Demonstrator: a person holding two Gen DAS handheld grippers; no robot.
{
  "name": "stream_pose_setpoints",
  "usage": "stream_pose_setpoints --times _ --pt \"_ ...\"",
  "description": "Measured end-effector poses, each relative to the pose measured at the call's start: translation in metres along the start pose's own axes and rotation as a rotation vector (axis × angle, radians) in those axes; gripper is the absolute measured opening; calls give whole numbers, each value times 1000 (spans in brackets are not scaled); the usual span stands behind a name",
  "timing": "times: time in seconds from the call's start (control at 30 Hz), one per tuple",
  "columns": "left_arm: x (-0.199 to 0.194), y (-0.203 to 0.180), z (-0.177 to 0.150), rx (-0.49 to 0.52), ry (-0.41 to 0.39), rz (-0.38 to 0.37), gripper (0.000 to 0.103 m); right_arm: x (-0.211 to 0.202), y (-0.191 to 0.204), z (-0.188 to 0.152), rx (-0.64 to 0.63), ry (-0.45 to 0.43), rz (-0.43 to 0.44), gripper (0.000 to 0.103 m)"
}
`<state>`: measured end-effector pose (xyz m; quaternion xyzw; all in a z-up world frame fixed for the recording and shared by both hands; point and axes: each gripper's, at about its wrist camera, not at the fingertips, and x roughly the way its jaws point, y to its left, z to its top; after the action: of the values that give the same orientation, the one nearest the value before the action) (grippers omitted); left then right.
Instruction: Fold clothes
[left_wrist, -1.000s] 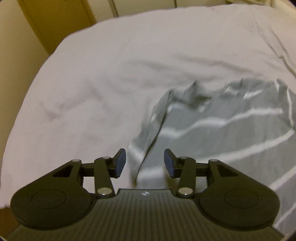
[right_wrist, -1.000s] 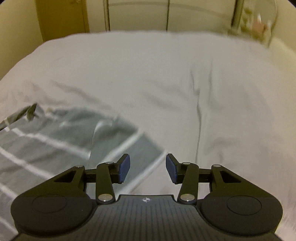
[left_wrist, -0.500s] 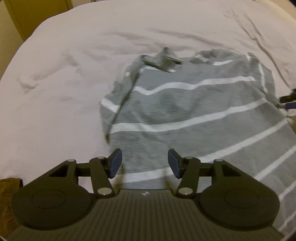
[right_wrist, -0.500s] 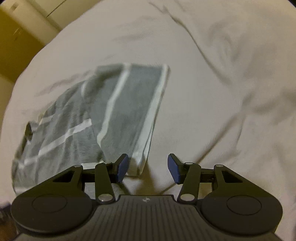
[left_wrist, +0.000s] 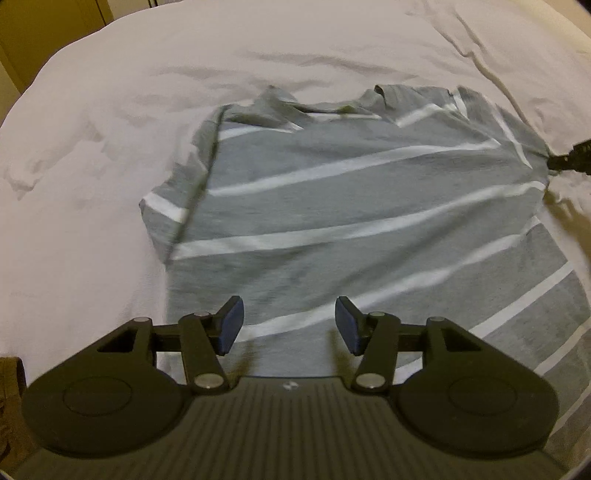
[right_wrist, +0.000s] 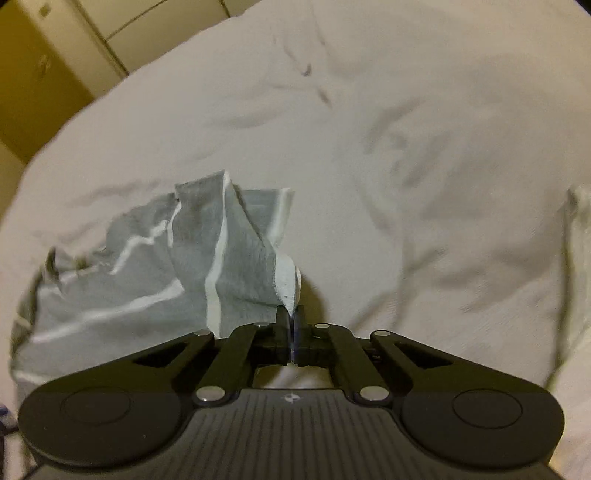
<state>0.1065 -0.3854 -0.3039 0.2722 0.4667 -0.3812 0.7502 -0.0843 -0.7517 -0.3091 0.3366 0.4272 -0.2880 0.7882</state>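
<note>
A white sheet-covered bed (left_wrist: 110, 155) fills both views, and on it lies the grey T-shirt with white stripes (left_wrist: 351, 206), spread mostly flat with its neckline at the far side and a short sleeve folded out at its left edge. The change that matters is at the shirt's right side: half a second ago the right gripper (right_wrist: 292, 325) hovered with its jaws apart just beside the sleeve hem, and now the jaws are clamped on that hem, lifting it into a peaked, creased tent above the bed. That suggests the first fold is starting, with the right sleeve likely to be carried inward over the body. In the left wrist view the dark tip of the right gripper shows at the shirt's far right edge, where the fabric pulls to a point. The left gripper (left_wrist: 288, 325) hangs over the lower body of the shirt, jaws apart and holding nothing; compared with half a second ago it sits closer, the shirt looming larger beneath it.
</note>
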Motion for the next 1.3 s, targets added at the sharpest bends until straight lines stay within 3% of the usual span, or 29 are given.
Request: stream_pose_setpoints --times 0.03,0.1,0.17,0.37,0.63,0.7,0.73,0.77,0.83,0.97,1.03,1.1,1.17,1.3 --pt "0 0 1 2 -1 0 50 1 0 1 -6 17 6 1" --pt "1 2 4 3 -1 1 50 4 3 2 -24 52 16 15" --pt "1 6 7 11 -4 10 50 0 10 6 -48 22 -10 33" --pt "8 36 29 41 -44 76 56 -6 25 30 -158 -78 -30 39" --pt "74 62 81 216 -51 177 64 25 80 62 -491 -77 9 51" --pt "91 73 88 232 -16 170 57 37 94 66 -564 -58 24 53" --pt "98 79 91 235 4 163 24 44 101 68 -594 -46 30 53" --pt "106 85 94 238 24 156 7 50 106 69 -616 -36 33 53" --pt "107 103 99 198 12 123 6 60 116 71 -639 -23 34 53" --pt "94 150 106 89 -32 173 3 71 129 75 -644 -18 44 53" --pt "91 172 108 16 -31 173 4 77 134 75 -655 -11 42 53" --pt "88 186 109 -14 -33 177 13 82 136 75 -655 -4 33 53" --pt "84 189 109 -8 -48 201 32 85 134 77 -650 -3 18 53" --pt "87 192 112 13 -68 220 30 90 128 80 -646 2 -14 54"
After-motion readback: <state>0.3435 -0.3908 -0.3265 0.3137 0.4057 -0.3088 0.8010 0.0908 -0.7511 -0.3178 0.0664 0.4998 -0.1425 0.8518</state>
